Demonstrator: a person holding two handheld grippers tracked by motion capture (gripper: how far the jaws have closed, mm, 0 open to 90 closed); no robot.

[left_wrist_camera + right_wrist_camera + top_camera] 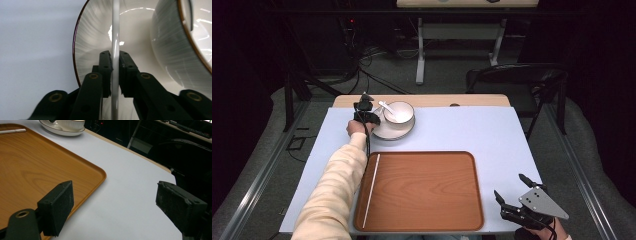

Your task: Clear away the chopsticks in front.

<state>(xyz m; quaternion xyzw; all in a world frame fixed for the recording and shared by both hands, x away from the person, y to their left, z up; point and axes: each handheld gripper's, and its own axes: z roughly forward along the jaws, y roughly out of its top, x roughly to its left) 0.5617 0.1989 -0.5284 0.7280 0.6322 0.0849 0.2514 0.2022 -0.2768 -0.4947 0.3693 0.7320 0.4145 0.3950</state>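
A white bowl (401,112) with a white spoon (388,107) in it stands on a white plate (384,132) at the back left of the table. My left gripper (364,107) is at the plate's left edge. In the left gripper view it (115,53) is shut on a thin white stick (115,25), like a chopstick, that runs lengthwise over the plate (92,37) beside the bowl (170,50). A second white stick (372,187) lies along the left side of the wooden tray (422,190). My right gripper (508,185) is open and holds nothing, near the tray's front right corner.
The pale blue table top (477,130) spreads around the tray. In the right gripper view the open jaws (115,195) frame the tray's corner (100,173) and bare table; the plate (62,132) sits far off. A dark chair (517,80) stands behind the table.
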